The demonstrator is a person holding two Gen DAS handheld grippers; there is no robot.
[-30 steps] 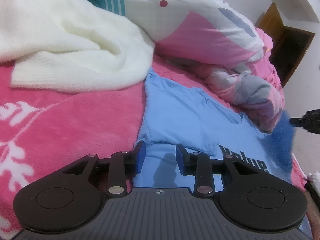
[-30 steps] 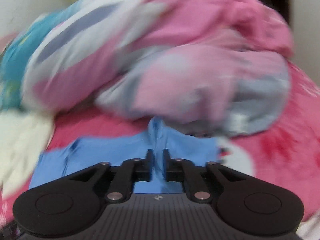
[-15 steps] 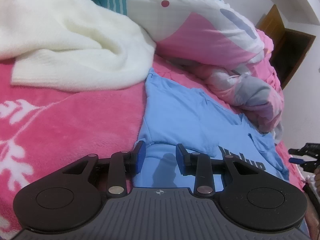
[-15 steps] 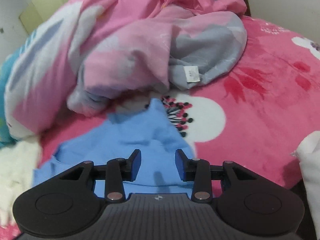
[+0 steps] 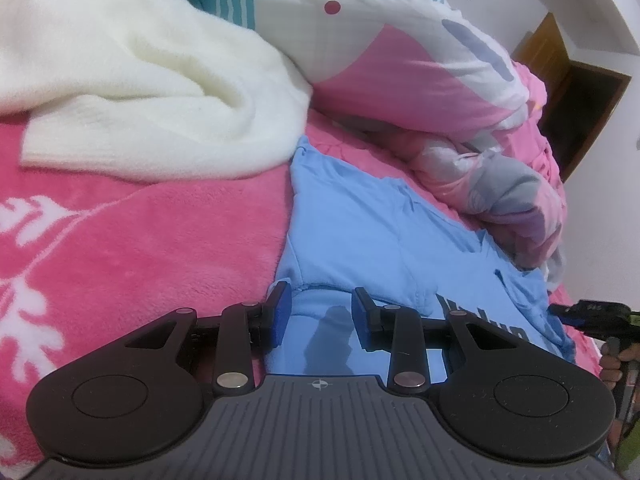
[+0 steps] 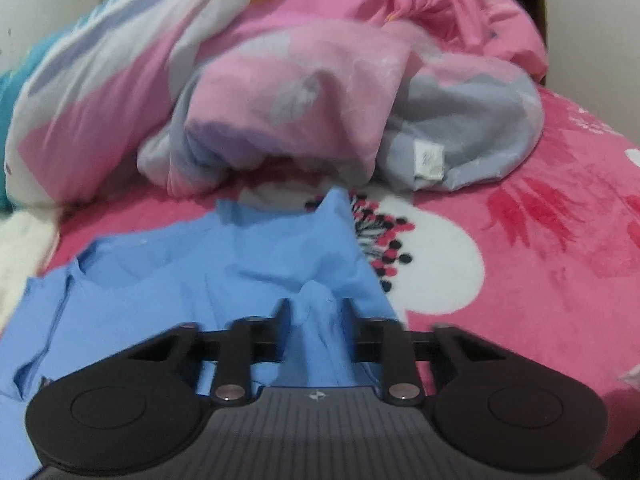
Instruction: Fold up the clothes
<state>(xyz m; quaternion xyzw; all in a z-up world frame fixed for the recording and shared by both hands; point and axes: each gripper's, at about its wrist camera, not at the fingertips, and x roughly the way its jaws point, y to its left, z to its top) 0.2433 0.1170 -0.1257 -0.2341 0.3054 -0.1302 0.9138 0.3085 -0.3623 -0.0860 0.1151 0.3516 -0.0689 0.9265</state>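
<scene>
now right gripper jaws closing around blue shirt

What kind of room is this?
Most likely a bedroom: a pink fleece blanket with white patterns covers a bed, a crumpled pink, white and grey duvet is heaped behind, and a brown wooden door shows.

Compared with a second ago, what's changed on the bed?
The right tongs dropped toward the blue shirt and are closing around a raised fold of it. The left tongs stayed put, part open over the shirt's edge; the white sweater and quilt are unmoved.
</scene>
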